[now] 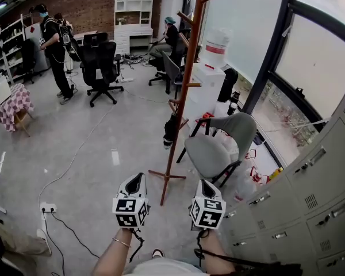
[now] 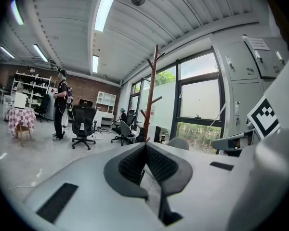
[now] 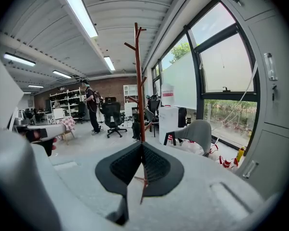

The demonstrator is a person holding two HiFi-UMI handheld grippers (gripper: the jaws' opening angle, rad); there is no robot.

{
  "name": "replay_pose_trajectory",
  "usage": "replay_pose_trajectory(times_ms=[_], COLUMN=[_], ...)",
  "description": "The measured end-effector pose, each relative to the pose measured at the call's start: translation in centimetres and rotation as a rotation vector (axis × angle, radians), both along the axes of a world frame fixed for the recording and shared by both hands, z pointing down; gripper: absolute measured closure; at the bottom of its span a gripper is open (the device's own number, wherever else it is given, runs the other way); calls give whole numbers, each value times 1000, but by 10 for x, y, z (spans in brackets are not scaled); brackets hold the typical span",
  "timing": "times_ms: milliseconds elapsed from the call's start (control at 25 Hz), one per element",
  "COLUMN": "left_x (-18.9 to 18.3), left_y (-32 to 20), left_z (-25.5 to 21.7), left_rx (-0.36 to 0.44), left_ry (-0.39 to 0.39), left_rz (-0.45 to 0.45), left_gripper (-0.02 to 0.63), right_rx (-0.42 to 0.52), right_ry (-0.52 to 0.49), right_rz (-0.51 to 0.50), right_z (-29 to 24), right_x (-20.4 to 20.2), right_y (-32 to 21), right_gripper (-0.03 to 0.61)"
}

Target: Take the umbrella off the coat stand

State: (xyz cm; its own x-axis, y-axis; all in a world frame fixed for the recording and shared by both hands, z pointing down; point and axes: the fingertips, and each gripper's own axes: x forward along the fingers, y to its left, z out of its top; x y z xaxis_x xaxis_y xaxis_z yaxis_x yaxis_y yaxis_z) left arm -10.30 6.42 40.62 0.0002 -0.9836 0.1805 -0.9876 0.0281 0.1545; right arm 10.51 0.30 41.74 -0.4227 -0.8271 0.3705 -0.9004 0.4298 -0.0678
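Observation:
A tall brown wooden coat stand (image 1: 183, 96) rises from the grey floor ahead of me; in the right gripper view its pole (image 3: 138, 85) is dead centre, in the left gripper view the stand (image 2: 149, 95) is just right of centre. A black folded umbrella (image 1: 170, 130) hangs low on the stand, and shows as a dark shape beside the pole (image 3: 134, 129). My left gripper (image 1: 135, 178) (image 2: 145, 146) and right gripper (image 1: 207, 184) (image 3: 141, 146) are held side by side well short of the stand. Both are shut with nothing between their pads.
A grey shell chair (image 1: 221, 148) stands just right of the stand's base, a white box (image 1: 204, 91) behind it. Grey metal cabinets (image 1: 310, 200) line the right. A power strip (image 1: 48, 207) with cables lies left. A black office chair (image 1: 100, 65) and people are farther back.

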Motion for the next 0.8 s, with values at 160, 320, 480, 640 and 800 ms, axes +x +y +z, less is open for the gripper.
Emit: replay_pose_trajectory(times_ms=[160,320,480,640,800], left_x=[2,2,-2,-11,-23], left_y=[-15,-26,-42,-68,-103], left_z=[4,7,12,14,7], left_rx=[-17,-31,-39,-39,-26], left_ry=[-18,-25,-17,-12,-11], left_rz=[6,4,1,9,23], left_gripper=[609,609,609,609,609], right_rx=[-15,-26,-44,-50,-34], right_ry=[-18,-24,-21,-21,-20], right_rz=[2,-6,-11,6,15], right_z=[6,11,19,24,16], right_x=[-1,-5,-10,-14,-27], right_y=[-18,-29,-40,-63,-94], right_gripper=[574,574,574,574,574])
